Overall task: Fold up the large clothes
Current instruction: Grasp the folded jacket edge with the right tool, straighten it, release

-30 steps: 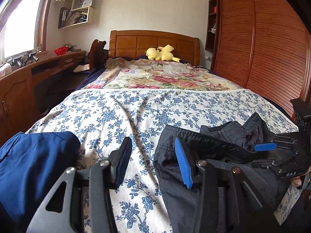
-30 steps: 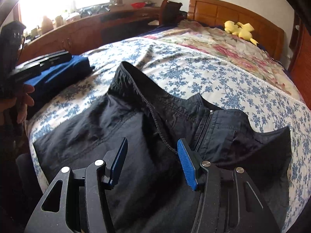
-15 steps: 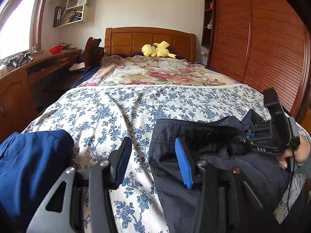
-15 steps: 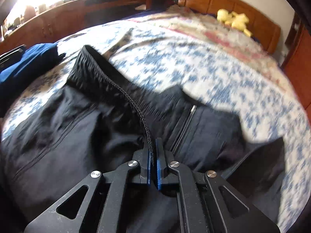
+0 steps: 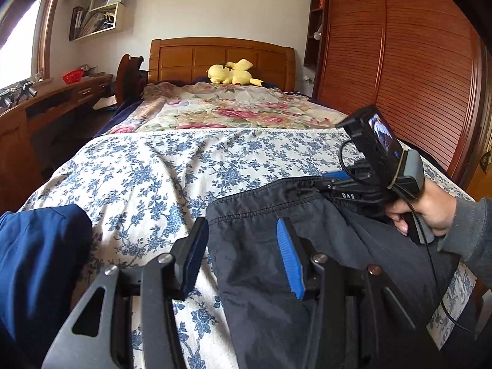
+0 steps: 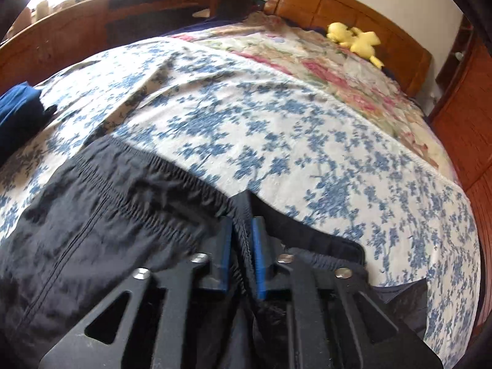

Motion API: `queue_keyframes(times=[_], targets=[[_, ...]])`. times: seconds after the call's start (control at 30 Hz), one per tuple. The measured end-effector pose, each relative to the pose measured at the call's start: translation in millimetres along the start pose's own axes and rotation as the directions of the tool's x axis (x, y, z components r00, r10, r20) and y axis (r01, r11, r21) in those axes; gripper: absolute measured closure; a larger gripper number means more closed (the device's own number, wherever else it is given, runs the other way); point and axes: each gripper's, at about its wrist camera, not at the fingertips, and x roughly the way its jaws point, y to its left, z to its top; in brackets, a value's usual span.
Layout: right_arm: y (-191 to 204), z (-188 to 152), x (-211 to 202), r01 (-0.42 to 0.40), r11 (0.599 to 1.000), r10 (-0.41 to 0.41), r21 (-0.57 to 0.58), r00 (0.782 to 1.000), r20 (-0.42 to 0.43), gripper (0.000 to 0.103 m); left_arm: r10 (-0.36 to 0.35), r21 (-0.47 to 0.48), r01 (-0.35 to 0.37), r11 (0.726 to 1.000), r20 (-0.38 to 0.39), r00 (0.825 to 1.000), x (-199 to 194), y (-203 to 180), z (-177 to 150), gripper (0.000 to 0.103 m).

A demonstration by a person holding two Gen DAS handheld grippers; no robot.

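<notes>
Black trousers (image 5: 261,276) lie at the near end of the flowered bed sheet (image 5: 147,178), elastic waistband towards the headboard. My left gripper (image 5: 240,246) hangs open over their left edge, one finger above the sheet, the other above the cloth, gripping nothing. My right gripper (image 6: 242,233) has the gathered waistband of the trousers (image 6: 107,215) between its blue pads; its jaws are opening, and the cloth still fills the narrow gap. In the left wrist view, the right gripper (image 5: 335,181) sits on the waistband's right part, held by a hand (image 5: 430,209).
A folded blue garment (image 5: 40,261) lies at the sheet's near left corner, also visible in the right wrist view (image 6: 18,107). A yellow plush toy (image 5: 230,73) rests by the headboard. A wooden desk (image 5: 46,101) runs along the left, a slatted wardrobe (image 5: 415,70) along the right.
My right gripper shut on the waistband, moved along it and dipped, and its pads now stand slightly apart with cloth between. The waistband lies straighter. My left gripper barely moved.
</notes>
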Motion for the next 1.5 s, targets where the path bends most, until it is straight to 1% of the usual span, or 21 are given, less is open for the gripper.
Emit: queue_keyframes(times=[0.03,0.07,0.1,0.23,0.33,0.43,0.57,0.67,0.7,0.77,0.9,0.93,0.97,1.0,1.07,1.17,1.23,1.3,1.37,1.43,1.5], targets=[[-4.7,1.8,-2.0,0.003,1.000,-0.004,0.018,1.000,0.010,0.068,-0.003,0.004,0.003,1.000,-0.002,1.000,1.1,-1.7,-0.4,0.058],[-12.0,3.8,-5.6,0.004,0.999,-0.005,0.043,1.000,0.022,0.061,-0.007,0.007,0.007,1.000,-0.005,1.000,2.5,-3.4,-0.6,0.058],[-18.8,5.7,-9.7,0.006,0.998,-0.008,0.061,1.000,0.028,0.058,-0.013,0.010,0.013,1.000,-0.008,1.000,4.0,-5.5,-0.8,0.058],[-52.1,4.7,-34.6,0.036,0.994,-0.042,0.100,0.997,0.063,0.057,-0.048,0.010,0.049,0.999,-0.023,0.999,11.7,-13.8,-2.4,0.058],[-86.6,-8.0,-52.7,0.072,0.989,-0.083,0.129,0.994,0.075,0.056,-0.071,0.022,0.072,0.997,-0.035,0.997,17.2,-24.5,-4.2,0.058],[-127.2,-31.9,-57.4,0.123,0.975,-0.132,0.187,0.991,0.038,0.056,-0.097,0.037,0.099,0.994,-0.051,0.994,22.8,-36.3,-6.4,0.058],[-178.7,-72.7,-45.3,0.196,0.942,-0.186,0.271,0.980,-0.064,0.056,-0.128,0.057,0.132,0.990,-0.065,0.990,31.3,-53.7,-9.1,0.058],[-208.7,-96.8,-33.3,0.198,0.917,-0.167,0.345,0.979,-0.117,0.056,-0.143,0.066,0.148,0.987,-0.076,0.987,39.7,-60.7,-12.2,0.058],[-220.6,-107.2,-26.0,0.193,0.902,-0.147,0.386,0.978,-0.145,0.056,-0.141,0.068,0.147,0.987,-0.089,0.986,43.6,-61.9,-13.8,0.058],[-234.7,-121.1,-16.7,0.174,0.882,-0.114,0.437,0.980,-0.162,0.056,-0.136,0.071,0.144,0.987,-0.105,0.985,49.4,-62.4,-16.6,0.058],[-237.1,-129.0,-9.4,0.110,0.875,-0.036,0.471,0.986,-0.163,0.056,-0.139,0.066,0.148,0.987,-0.125,0.982,57.6,-61.6,-19.7,0.058],[-235.4,-129.1,-7.6,0.100,0.878,-0.025,0.468,0.986,-0.164,0.057,-0.140,0.064,0.149,0.987,-0.128,0.982,58.5,-61.5,-19.7,0.058],[-233.9,-129.1,-6.9,0.080,0.880,-0.006,0.468,0.988,-0.156,0.075,-0.140,0.064,0.149,0.987,-0.131,0.981,59.8,-61.0,-19.9,0.058],[-232.3,-128.2,-5.7,0.040,0.883,0.030,0.469,0.990,-0.140,0.089,-0.143,0.063,0.152,0.986,-0.134,0.981,60.7,-60.8,-20.1,0.058],[-225.5,-122.8,-11.3,0.046,0.902,0.002,0.429,0.994,-0.112,0.094,-0.148,0.063,0.158,0.985,-0.138,0.979,61.8,-60.7,-19.4,0.058],[-221.5,-113.3,-34.5,0.083,0.917,-0.087,0.390,0.996,-0.008,0.096,-0.150,0.067,0.161,0.985,-0.142,0.978,62.9,-61.9,-18.7,0.058],[-227.7,-109.0,-45.8,0.145,0.902,-0.164,0.407,0.986,0.012,0.097,-0.149,0.071,0.161,0.984,-0.143,0.978,62.7,-62.7,-17.9,0.058],[-238.1,-109.0,-48.5,0.227,0.877,-0.244,0.423,0.970,-0.016,0.097,-0.143,0.080,0.155,0.985,-0.133,0.981,59.5,-64.1,-16.0,0.058],[-245.5,-112.9,-44.3,0.293,0.851,-0.293,0.435,0.954,-0.068,0.097,-0.153,0.081,0.163,0.983,-0.119,0.981,55.4,-64.5,-13.5,0.058],[-250.8,-119.8,-36.3,0.341,0.830,-0.318,0.441,0.940,-0.127,0.097,-0.157,0.077,0.166,0.983,-0.110,0.981,51.7,-63.6,-12.2,0.058],[-249.6,-125.8,-31.5,0.349,0.830,-0.315,0.436,0.937,-0.150,0.097,-0.158,0.075,0.166,0.983,-0.107,0.982,50.6,-61.9,-11.4,0.058]])
